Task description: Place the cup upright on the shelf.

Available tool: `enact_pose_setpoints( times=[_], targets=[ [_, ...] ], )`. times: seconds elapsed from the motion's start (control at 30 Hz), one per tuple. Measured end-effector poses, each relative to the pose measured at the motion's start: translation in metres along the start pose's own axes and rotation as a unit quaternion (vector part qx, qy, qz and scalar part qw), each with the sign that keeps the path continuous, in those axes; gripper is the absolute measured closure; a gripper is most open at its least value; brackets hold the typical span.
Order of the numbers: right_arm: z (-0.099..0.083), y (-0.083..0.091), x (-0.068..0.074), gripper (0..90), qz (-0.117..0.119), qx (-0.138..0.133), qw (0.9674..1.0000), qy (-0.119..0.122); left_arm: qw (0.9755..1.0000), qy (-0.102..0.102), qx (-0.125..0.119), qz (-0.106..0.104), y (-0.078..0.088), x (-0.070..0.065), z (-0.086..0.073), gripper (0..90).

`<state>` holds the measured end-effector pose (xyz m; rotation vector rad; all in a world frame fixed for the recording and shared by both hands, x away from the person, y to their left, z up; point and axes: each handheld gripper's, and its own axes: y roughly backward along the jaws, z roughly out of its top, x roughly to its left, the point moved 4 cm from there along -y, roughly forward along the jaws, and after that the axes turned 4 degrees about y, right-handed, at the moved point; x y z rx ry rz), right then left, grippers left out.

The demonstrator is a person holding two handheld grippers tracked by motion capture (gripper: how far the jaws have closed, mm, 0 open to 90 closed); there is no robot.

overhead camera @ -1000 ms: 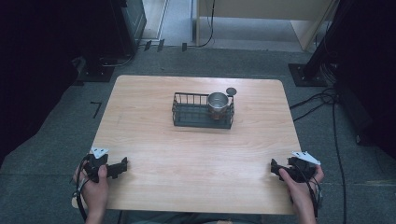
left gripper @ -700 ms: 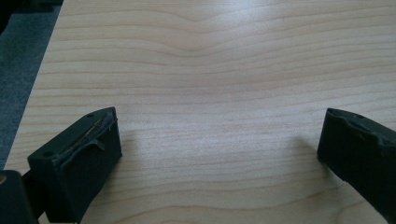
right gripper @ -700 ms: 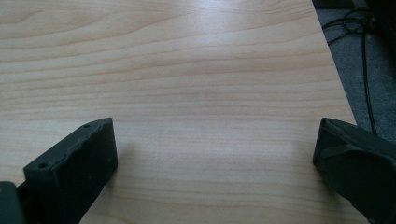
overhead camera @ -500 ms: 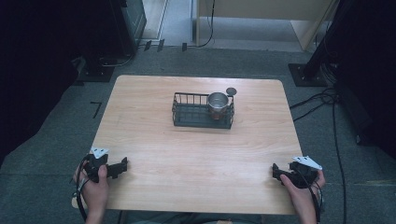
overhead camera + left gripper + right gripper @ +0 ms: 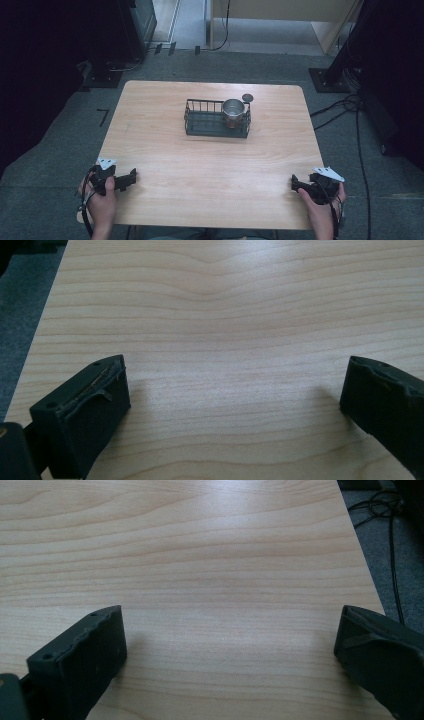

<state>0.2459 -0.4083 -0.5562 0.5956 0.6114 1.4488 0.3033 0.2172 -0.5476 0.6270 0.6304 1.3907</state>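
A black wire basket (image 5: 217, 119) stands on the wooden table (image 5: 210, 165) toward its far side. A metal cup (image 5: 233, 112) sits upright in the basket's right end. A small dark round object (image 5: 247, 98) lies on the table just behind the basket's right corner. My left gripper (image 5: 131, 178) rests at the near left edge, held by a hand, open and holding nothing (image 5: 235, 390). At the near right edge sits my right gripper (image 5: 295, 183), open too, with bare wood between its jaws (image 5: 230, 630). Both are far from the basket.
Grey carpet floor surrounds the table. Cables (image 5: 357, 107) trail on the floor to the right, beside a dark stand base (image 5: 327, 80). Dark equipment (image 5: 135, 25) stands at the back left.
My right gripper has shifted slightly down toward the near edge. The left gripper, basket and cup have stayed put.
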Motion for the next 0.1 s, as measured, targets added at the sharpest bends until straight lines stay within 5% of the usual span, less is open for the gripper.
enact_pose_setpoints(
  times=[0.1],
  targets=[
    [0.0,0.0001,0.0001,0.2,0.001,0.0,1.0,0.0,1.0,0.0,0.0,0.0,0.0,0.0,0.0,0.0]
  ],
)
